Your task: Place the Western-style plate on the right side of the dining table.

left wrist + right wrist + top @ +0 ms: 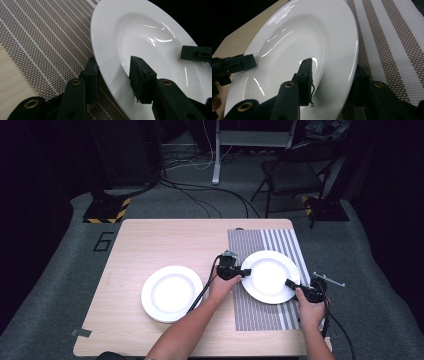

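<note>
A white plate (270, 275) sits over a brown-and-white striped placemat (260, 315) on the right half of a wooden table (150, 240). My left gripper (245, 272) holds its left rim and my right gripper (289, 283) its lower right rim. In the left gripper view the plate (150, 37) fills the gap of my left gripper (115, 75), with one jaw under the rim and one on the inner face. In the right gripper view my right gripper (333, 78) clamps the plate (312, 37) the same way. I cannot tell whether the plate is lifted off the mat.
A second white plate (171, 293) lies on the bare wood to the left. A thin metal bar (328, 280) sticks out past the table's right edge. A folding chair (295, 170), floor cables and a hazard-striped base (106, 212) stand beyond the table.
</note>
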The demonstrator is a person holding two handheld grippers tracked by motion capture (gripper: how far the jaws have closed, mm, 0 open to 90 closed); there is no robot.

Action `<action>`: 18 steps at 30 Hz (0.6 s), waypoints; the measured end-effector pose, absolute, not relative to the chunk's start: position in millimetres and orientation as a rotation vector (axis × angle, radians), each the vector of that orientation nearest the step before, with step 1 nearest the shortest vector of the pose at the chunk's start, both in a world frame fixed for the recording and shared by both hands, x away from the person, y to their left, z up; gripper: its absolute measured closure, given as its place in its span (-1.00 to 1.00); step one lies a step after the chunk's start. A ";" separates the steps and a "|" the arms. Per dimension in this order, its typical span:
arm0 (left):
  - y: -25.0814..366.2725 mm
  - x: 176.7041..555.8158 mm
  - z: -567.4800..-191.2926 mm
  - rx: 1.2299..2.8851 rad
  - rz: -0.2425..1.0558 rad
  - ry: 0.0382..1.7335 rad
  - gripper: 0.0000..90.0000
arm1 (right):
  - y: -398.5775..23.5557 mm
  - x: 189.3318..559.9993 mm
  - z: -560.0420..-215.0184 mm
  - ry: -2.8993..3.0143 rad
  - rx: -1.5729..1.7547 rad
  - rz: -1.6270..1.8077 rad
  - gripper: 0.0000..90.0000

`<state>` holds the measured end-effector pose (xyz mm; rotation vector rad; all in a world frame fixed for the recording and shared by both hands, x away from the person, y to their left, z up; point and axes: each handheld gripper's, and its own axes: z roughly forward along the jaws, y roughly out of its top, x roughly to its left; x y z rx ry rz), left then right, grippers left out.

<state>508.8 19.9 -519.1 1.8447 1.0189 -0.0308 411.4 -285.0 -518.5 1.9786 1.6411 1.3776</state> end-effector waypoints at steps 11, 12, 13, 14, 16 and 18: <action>16.8 511.8 -524.6 1.853 -0.041 1.022 0.32 | -288.2 417.9 -526.1 1.616 2.027 1.367 0.32; 16.6 511.3 -524.7 1.853 -0.045 1.024 0.31 | -288.4 418.1 -526.5 1.620 2.024 1.365 0.31; 16.4 511.3 -524.8 1.852 -0.043 1.023 0.31 | -288.2 418.3 -526.7 1.619 2.023 1.362 0.31; 16.5 511.4 -524.9 1.860 -0.037 1.017 0.30 | -287.8 418.3 -526.4 1.617 2.023 1.361 0.31; 16.1 511.0 -524.6 1.858 -0.035 1.020 0.30 | -286.9 418.4 -525.8 1.616 2.019 1.354 0.31; 15.4 510.6 -524.6 1.860 -0.028 1.012 0.29 | -285.9 418.4 -526.0 1.628 2.006 1.323 0.29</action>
